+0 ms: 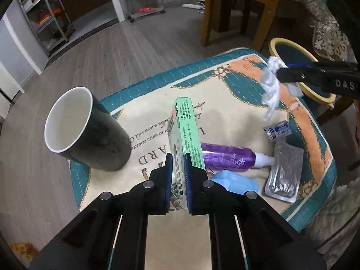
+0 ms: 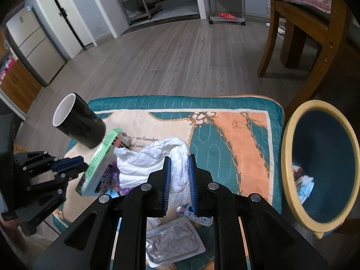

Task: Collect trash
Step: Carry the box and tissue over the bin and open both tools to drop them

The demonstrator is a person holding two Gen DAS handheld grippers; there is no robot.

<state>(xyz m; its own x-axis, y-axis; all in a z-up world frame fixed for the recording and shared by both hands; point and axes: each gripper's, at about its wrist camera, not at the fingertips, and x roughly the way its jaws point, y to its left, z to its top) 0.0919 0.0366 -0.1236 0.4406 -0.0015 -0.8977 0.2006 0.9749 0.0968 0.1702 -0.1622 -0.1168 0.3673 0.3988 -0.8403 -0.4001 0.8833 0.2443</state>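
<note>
- The left gripper point(image 1: 178, 180) has its jaws pinching the green box point(image 1: 187, 132), lifted above the quilted mat point(image 1: 236, 103).
- The right gripper point(image 2: 179, 180) jaws pinch a white tissue point(image 2: 157, 155).
- Step in hand: carrying trash. Next, I judge, both must go over the bin point(image 2: 290, 157) beside the mat and release.

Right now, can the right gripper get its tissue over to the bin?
Probably yes. The right gripper is shut on the white tissue, already lifted off the mat, and the bin stands open just beside the mat's edge, with nothing between them that I can see.
</note>
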